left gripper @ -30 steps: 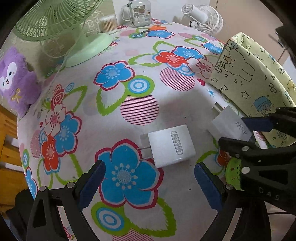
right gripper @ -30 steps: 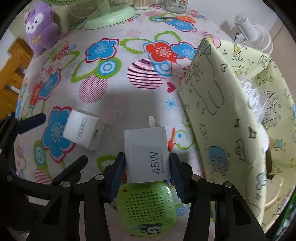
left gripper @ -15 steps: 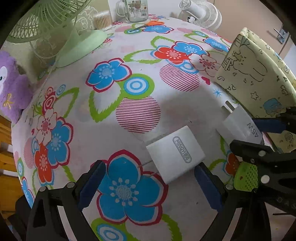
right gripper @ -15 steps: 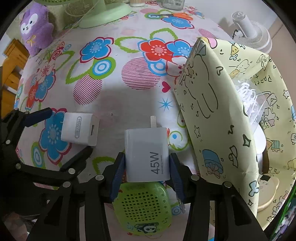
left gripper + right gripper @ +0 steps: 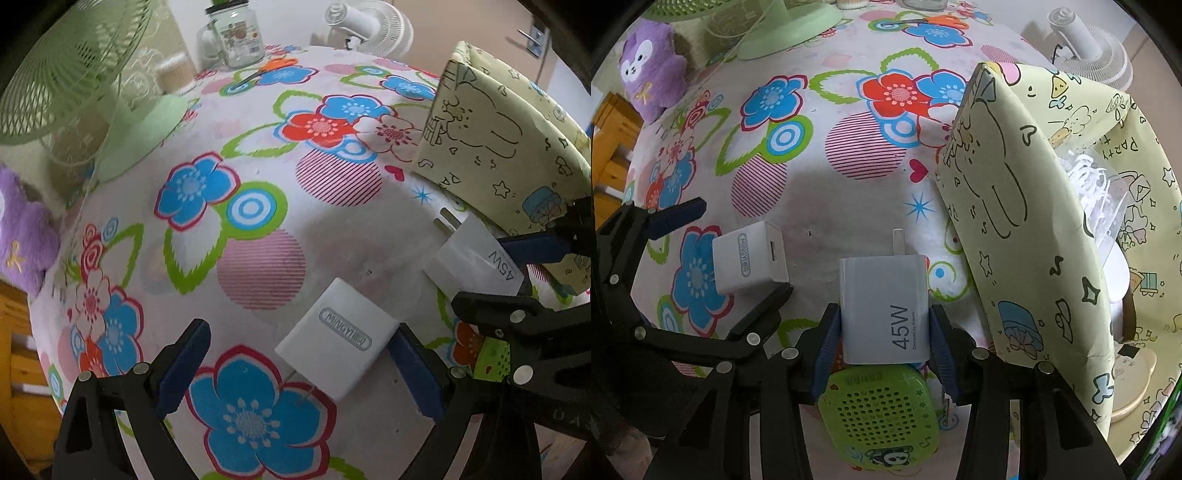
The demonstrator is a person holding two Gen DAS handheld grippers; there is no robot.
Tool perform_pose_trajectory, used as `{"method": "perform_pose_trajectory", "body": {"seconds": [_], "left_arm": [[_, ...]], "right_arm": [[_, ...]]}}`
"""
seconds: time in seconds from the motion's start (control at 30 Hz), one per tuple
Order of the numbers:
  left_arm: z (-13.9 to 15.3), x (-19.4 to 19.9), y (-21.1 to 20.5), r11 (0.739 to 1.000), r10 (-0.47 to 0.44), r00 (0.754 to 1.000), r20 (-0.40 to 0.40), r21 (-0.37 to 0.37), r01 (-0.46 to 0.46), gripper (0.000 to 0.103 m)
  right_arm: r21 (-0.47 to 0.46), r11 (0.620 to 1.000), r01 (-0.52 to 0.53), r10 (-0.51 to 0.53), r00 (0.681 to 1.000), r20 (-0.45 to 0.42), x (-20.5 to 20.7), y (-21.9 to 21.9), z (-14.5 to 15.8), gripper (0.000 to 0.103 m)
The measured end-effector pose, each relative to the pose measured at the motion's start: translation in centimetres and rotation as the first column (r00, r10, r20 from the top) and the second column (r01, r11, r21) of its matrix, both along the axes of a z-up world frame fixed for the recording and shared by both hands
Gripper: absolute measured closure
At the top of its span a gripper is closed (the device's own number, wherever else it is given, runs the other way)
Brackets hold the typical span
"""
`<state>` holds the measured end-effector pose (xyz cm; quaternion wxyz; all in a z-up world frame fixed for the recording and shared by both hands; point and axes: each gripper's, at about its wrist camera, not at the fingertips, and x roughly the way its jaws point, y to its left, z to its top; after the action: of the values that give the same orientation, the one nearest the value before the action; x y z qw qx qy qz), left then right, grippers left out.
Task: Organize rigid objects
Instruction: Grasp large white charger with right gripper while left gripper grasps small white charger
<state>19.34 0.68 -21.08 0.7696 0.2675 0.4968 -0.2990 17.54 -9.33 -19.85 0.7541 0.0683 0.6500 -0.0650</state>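
Note:
A small white charger [image 5: 338, 338] lies flat on the flowered tablecloth [image 5: 258, 206]. My left gripper [image 5: 301, 369] stands open around it, and its right finger [image 5: 417, 373] is close against the charger's corner. The same charger [image 5: 750, 262] shows in the right wrist view between the left gripper's [image 5: 742, 248] fingers. My right gripper [image 5: 884, 347] is shut on a grey-white 45W charger [image 5: 882, 302], prongs pointing away, just left of the pale yellow fabric box [image 5: 1015, 221]. In the left wrist view, the 45W charger [image 5: 472, 258] sits in the right gripper [image 5: 517, 277].
A green perforated gadget [image 5: 879, 410] lies under the right gripper. The box [image 5: 491, 147] holds shredded white paper [image 5: 1089, 184]. At the far side stand a green fan [image 5: 74, 74], a glass jar [image 5: 236, 37], orange scissors [image 5: 273, 68] and a white fan [image 5: 373, 29]. A purple plush [image 5: 650, 70] sits left.
My left gripper has rolled and slid in around the small white charger, which now lies near its right finger. The right gripper has kept still with the 45W charger.

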Motion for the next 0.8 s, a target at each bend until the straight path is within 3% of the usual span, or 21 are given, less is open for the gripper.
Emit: {"method": "perform_pose_trajectory", "body": {"seconds": [0.13,0.2,0.27,0.33,0.63,0.8], "left_arm": [[0.1,0.1,-0.3,1.0,-0.03,0.999,0.018,0.0,0.03,0.007],[0.4,-0.2,-0.3,0.999,-0.048,0.999,0.006,-0.022,0.048,0.021],[0.6,-0.6,-0.5,0.997,-0.061,0.998,-0.009,-0.039,0.06,0.042],[0.9,-1.2,-0.8,0.996,-0.081,0.997,-0.007,-0.03,0.081,0.05],[0.9,-1.4,-0.3,1.0,0.023,0.999,-0.046,-0.008,-0.024,0.056],[0.9,-1.7,1.2,0.994,0.101,0.986,-0.13,-0.026,-0.105,0.059]], "right_arm": [[0.004,1.0,0.006,-0.006,1.0,-0.001,0.1,-0.2,-0.2,0.052],[0.009,1.0,0.011,-0.011,1.0,-0.001,0.1,-0.4,-0.2,0.052],[0.019,1.0,0.018,-0.018,1.0,0.001,0.1,-0.6,-0.2,0.052],[0.027,0.999,0.02,-0.02,1.0,-0.002,0.1,-0.8,-0.3,0.052],[0.045,0.999,0.023,-0.024,1.0,0.011,-0.7,-1.2,-0.3,0.052],[0.012,1.0,0.004,-0.005,1.0,0.013,-1.1,-0.5,-0.2,0.053]]}}
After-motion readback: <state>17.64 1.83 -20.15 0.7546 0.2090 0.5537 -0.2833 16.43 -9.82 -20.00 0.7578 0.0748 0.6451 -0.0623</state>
